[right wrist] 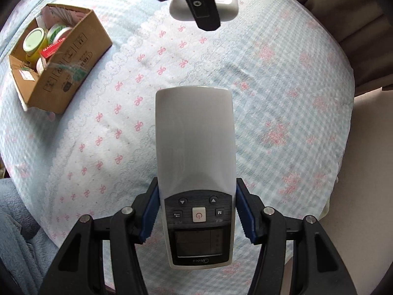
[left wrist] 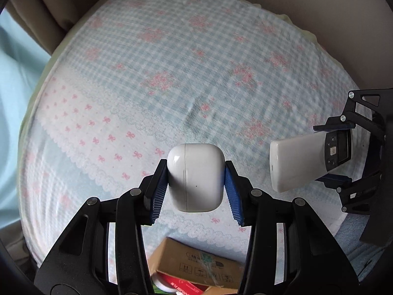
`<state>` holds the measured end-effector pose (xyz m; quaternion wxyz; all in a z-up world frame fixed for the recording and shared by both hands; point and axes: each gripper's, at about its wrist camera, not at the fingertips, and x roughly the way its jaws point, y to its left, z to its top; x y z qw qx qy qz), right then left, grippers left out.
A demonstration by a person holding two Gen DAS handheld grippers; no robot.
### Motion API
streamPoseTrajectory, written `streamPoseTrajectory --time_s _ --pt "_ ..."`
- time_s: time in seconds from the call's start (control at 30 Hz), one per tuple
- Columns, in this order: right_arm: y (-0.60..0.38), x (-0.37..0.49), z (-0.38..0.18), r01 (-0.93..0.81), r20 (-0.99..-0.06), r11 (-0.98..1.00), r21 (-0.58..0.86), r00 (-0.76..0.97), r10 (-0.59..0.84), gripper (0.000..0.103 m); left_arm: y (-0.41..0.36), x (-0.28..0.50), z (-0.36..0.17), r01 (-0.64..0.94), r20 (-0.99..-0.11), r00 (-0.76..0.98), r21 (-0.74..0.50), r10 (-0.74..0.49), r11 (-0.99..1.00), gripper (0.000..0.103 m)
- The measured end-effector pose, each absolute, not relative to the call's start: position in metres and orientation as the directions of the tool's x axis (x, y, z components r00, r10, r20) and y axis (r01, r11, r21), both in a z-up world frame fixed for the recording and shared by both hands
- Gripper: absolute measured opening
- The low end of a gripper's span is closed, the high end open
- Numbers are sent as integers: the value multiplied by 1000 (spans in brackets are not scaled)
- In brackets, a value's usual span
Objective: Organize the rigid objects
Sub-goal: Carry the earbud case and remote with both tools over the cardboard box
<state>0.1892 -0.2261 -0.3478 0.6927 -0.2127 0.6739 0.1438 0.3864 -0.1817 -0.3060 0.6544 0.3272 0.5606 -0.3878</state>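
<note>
Gripping a white earbud case [left wrist: 195, 177] between its two blue pads, the left gripper [left wrist: 196, 186] holds it above a bed sheet [left wrist: 172, 73] printed with blue checks and pink bows. The case sits upright between the fingers, its lid seam running vertically, and both pads press against its sides. Over to the right in the same view, the right gripper [left wrist: 336, 152] is clamped on a white remote control [left wrist: 309, 162], which it carries by the button end, with the plain end pointing toward the earbud case; the two held things are near each other but apart. From the right wrist view, the remote control [right wrist: 195, 162] runs straight out along the right gripper [right wrist: 196, 211], screen nearest the camera, buttons just beyond it, pads pressed on both edges. The earbud case [right wrist: 227, 1] shows at the top of that view, partly hidden by the left gripper's dark finger. A cardboard box [right wrist: 71, 66] stands open on the sheet at the upper left, holding a jar with a pale green lid [right wrist: 34, 40], a roll of tape [right wrist: 59, 30] and a red packet [right wrist: 52, 46]. The box's edge [left wrist: 194, 265] also peeks in below the left gripper.
</note>
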Motion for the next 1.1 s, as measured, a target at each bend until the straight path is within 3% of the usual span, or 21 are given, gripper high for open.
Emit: streamPoseTrajectory --time_s 0.47,1.1 --pt "-168 210 -284 -445 -997 894 46 38 70 53 -50 331 -259 741 -979 130 -10 -159 671 41" --pt "31 244 -252 -519 -985 847 111 53 161 53 206 287 -243 521 -975 196 11 -106 853 41"
